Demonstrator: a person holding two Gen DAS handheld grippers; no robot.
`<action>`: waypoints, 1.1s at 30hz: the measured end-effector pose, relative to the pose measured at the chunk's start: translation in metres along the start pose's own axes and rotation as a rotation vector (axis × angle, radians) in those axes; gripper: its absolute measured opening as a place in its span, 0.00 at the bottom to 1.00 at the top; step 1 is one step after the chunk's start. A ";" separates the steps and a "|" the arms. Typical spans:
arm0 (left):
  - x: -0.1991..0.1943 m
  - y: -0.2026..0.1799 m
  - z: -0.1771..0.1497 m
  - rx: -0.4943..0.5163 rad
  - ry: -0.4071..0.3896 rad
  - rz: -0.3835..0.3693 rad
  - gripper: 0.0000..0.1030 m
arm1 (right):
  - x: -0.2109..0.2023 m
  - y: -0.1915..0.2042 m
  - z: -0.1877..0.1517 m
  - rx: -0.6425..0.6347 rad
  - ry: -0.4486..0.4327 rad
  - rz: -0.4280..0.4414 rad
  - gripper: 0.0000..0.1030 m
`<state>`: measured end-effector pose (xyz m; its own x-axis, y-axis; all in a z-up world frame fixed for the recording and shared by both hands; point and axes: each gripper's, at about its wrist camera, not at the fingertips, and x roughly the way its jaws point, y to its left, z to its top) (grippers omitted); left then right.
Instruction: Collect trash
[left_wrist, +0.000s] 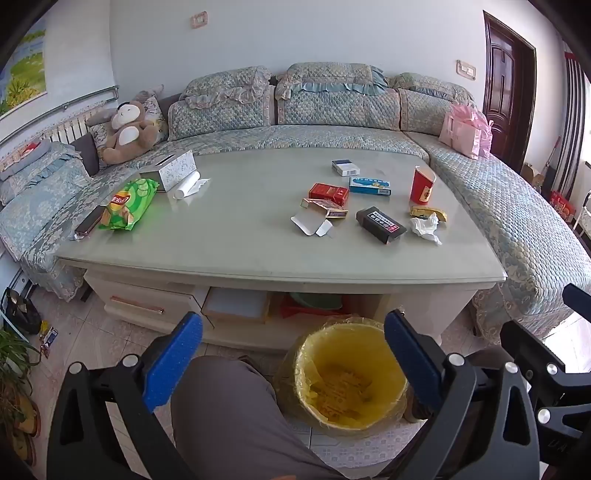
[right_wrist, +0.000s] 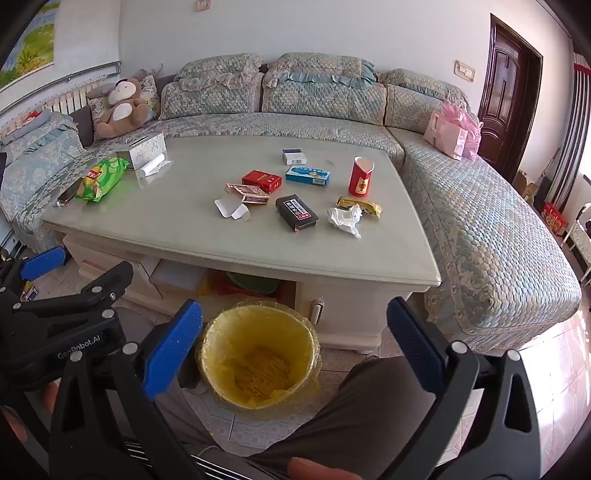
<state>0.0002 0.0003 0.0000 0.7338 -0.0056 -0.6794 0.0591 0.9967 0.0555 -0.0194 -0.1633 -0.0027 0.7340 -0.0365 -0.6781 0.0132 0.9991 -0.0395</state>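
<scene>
Trash lies on the pale coffee table (left_wrist: 229, 236) (right_wrist: 177, 229): a red paper cup (left_wrist: 422, 184) (right_wrist: 361, 181), a crumpled white tissue (left_wrist: 424, 229) (right_wrist: 346, 218), a yellow wrapper (left_wrist: 428, 212) (right_wrist: 360, 205), a black box (left_wrist: 380, 224) (right_wrist: 296, 212), red, blue and white packs (left_wrist: 328, 193) (right_wrist: 261, 181), and a torn open carton (left_wrist: 312, 223) (right_wrist: 231, 208). A yellow-lined bin (left_wrist: 351, 376) (right_wrist: 258, 354) stands on the floor before the table. My left gripper (left_wrist: 293, 334) and right gripper (right_wrist: 295, 321) hang open and empty above the bin, apart from the table.
A green chip bag (left_wrist: 127, 203) (right_wrist: 101, 177), a phone (left_wrist: 90, 220), a tissue box (left_wrist: 173, 168) (right_wrist: 146, 149) and a paper roll (left_wrist: 186, 186) sit at the table's left. A quilted corner sofa (left_wrist: 498, 206) wraps around it. A person's grey-trousered knees (left_wrist: 225, 413) (right_wrist: 369, 413) flank the bin.
</scene>
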 end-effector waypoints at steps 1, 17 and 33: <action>0.000 0.000 0.000 0.001 -0.002 0.000 0.93 | 0.000 0.000 0.000 0.002 0.002 0.001 0.95; -0.001 -0.006 -0.004 -0.001 -0.010 0.001 0.93 | 0.000 -0.002 0.000 0.002 -0.003 -0.001 0.95; -0.008 -0.002 0.007 0.004 -0.017 -0.004 0.93 | -0.001 -0.006 0.002 0.003 -0.008 -0.001 0.95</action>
<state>-0.0007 -0.0020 0.0105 0.7452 -0.0107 -0.6667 0.0647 0.9963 0.0563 -0.0195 -0.1687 -0.0003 0.7394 -0.0373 -0.6723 0.0160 0.9992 -0.0378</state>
